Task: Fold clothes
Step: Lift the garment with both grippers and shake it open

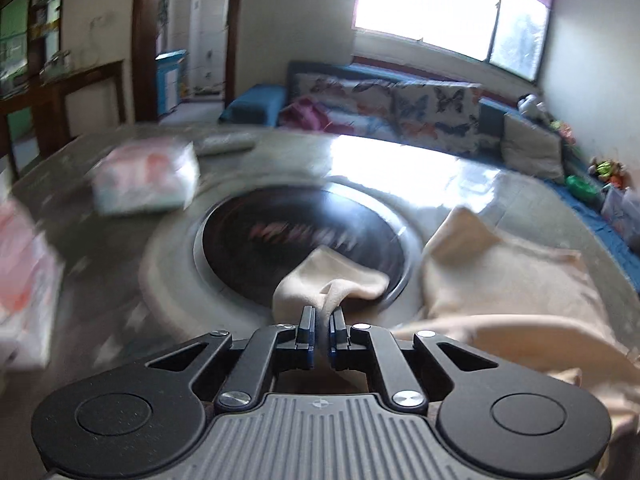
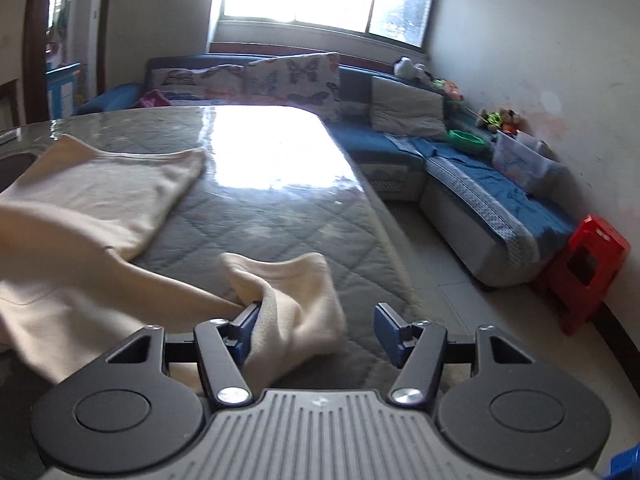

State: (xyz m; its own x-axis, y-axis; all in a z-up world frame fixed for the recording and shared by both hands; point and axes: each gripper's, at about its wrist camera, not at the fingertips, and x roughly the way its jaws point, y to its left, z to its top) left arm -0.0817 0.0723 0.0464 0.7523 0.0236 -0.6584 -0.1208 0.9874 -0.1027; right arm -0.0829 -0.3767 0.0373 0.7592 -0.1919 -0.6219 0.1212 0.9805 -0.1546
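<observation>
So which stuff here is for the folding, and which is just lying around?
For the folding:
- cream garment
- left claw, shut on a bit of it
- right claw, open, cloth lying between its fingers
- quilted table it lies on

Just lying around:
- white and pink packs
- dark round inset
- blue sofa
- red stool

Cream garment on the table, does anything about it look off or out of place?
The cream garment is rumpled. One end, pinched by the left gripper, drapes over the dark round inset; the right gripper is open around another end.
</observation>
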